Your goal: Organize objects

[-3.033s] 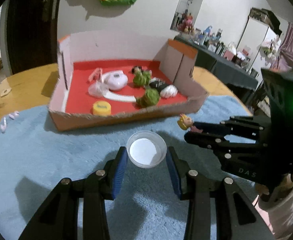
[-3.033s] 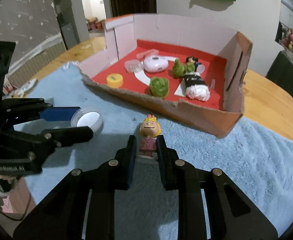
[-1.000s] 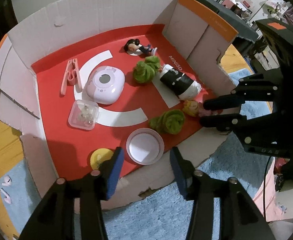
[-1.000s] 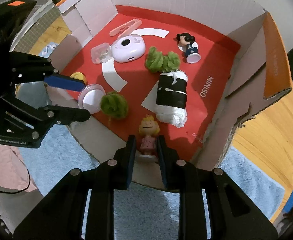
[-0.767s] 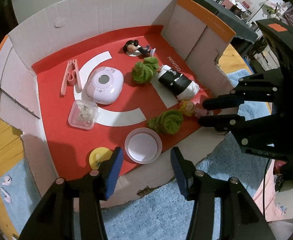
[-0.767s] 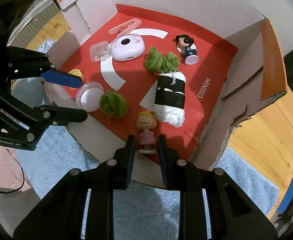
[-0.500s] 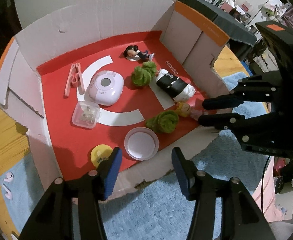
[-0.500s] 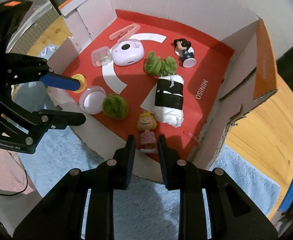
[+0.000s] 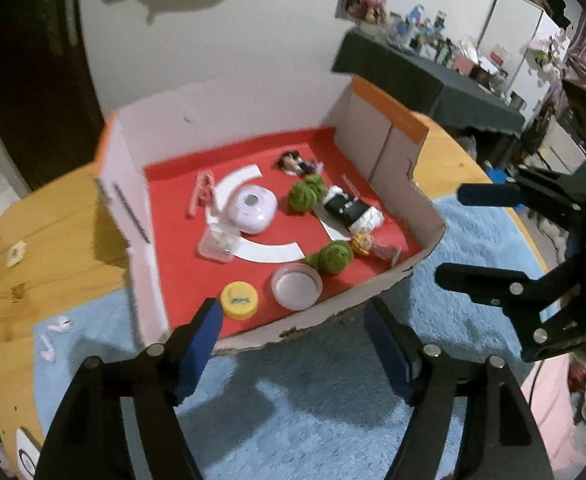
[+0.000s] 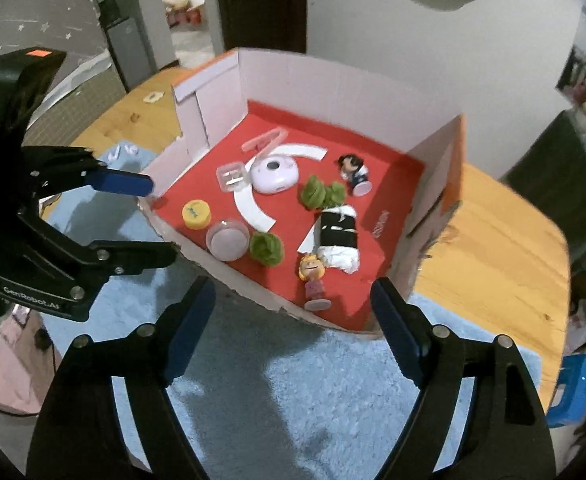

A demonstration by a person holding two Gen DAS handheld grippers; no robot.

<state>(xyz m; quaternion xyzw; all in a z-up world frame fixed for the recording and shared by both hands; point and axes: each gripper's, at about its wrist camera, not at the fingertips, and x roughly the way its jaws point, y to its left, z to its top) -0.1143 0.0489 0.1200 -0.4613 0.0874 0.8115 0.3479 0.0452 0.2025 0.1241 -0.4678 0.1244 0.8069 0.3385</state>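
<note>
— See the left gripper (image 9: 293,332)?
— Yes, jaws opening wide, nothing between them. Hanging over the blue fuzzy mat (image 9: 313,408), just in front of the cardboard box (image 9: 389,276).
— And the right gripper (image 10: 293,308)?
— Same thing. Jaws opening wide, holding nothing, also over the mat near the box's front wall.
— Where's the little round white dish (image 9: 296,286)?
— Sitting on the red floor of the box, close to the front wall. Beside the yellow cap (image 9: 239,300) on one side, touching a green fuzzy ball (image 9: 335,256) on the other.
— And the yellow-haired girl figure (image 10: 313,276)?
— Inside the box too, lying on its back near the front corner, right next to the black and white roll (image 10: 337,240).
— Anything else in there?
— A pale purple toy camera (image 10: 275,172), a dark-haired figure (image 10: 353,174), pink clips (image 10: 264,141).
</note>
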